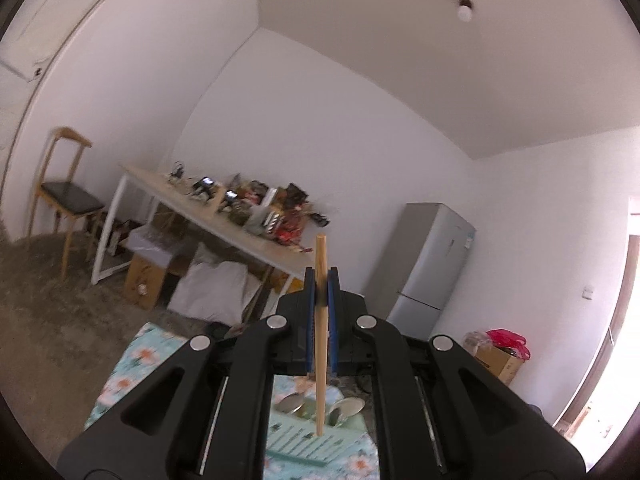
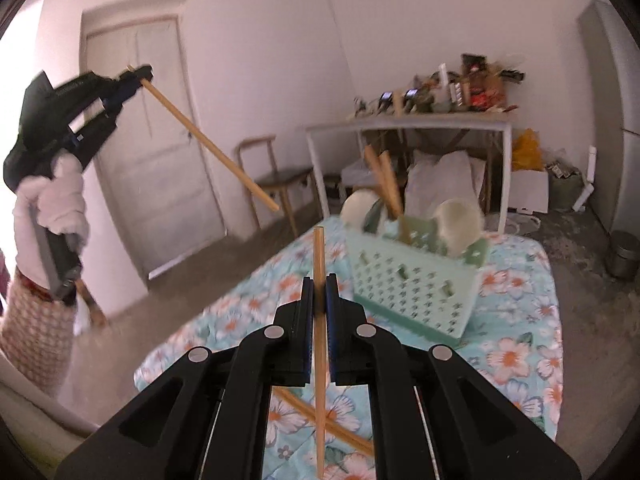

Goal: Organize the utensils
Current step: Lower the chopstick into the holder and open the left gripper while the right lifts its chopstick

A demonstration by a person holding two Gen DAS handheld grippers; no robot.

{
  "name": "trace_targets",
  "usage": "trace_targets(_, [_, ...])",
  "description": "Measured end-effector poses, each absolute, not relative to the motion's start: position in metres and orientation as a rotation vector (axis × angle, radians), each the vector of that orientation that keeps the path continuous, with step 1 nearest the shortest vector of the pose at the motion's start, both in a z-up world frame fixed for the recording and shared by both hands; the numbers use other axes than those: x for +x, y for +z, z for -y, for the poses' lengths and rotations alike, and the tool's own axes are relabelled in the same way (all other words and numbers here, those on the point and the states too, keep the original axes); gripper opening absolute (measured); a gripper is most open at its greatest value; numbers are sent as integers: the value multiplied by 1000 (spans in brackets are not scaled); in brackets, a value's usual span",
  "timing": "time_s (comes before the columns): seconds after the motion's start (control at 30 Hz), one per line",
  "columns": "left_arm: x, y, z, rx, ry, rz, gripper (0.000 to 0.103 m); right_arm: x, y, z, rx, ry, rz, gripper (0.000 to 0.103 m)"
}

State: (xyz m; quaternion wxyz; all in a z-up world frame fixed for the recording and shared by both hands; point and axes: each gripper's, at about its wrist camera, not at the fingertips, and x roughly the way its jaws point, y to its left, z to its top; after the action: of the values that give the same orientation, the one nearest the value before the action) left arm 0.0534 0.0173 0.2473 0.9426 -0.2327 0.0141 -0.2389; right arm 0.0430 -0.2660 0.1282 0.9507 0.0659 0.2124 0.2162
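Observation:
My left gripper [image 1: 321, 274] is shut on a wooden chopstick [image 1: 321, 360] that stands upright between its blue pads, high above the mint-green utensil basket [image 1: 312, 440]. The right wrist view shows that same left gripper [image 2: 138, 74] up at the left, its chopstick [image 2: 208, 140] slanting down to the right. My right gripper [image 2: 319, 280] is shut on a second chopstick [image 2: 319, 360], held upright in front of the basket [image 2: 412, 284]. Two chopsticks [image 2: 384, 184] and pale spoons [image 2: 362, 206] stand in the basket. One more chopstick [image 2: 344, 432] lies on the floral cloth below.
A floral cloth [image 2: 520, 352] covers the table under the basket. A gloved hand [image 2: 56, 200] grips the left tool. Beyond are a cluttered white-framed table [image 2: 432, 120], wooden chairs [image 2: 276, 176], a door [image 2: 152, 152], a fridge [image 1: 432, 264] and a metal bin [image 2: 624, 254].

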Motion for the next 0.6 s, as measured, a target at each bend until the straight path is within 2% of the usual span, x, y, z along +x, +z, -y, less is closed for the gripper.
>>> trace_targets(0.27, [104,248,53,-450,-513,-63,5,43,135,310,215,419,-360,6])
trace_targets(0.6, [160,216,101,-401,-467,-128,5,52,124,337,274,415,-354,6])
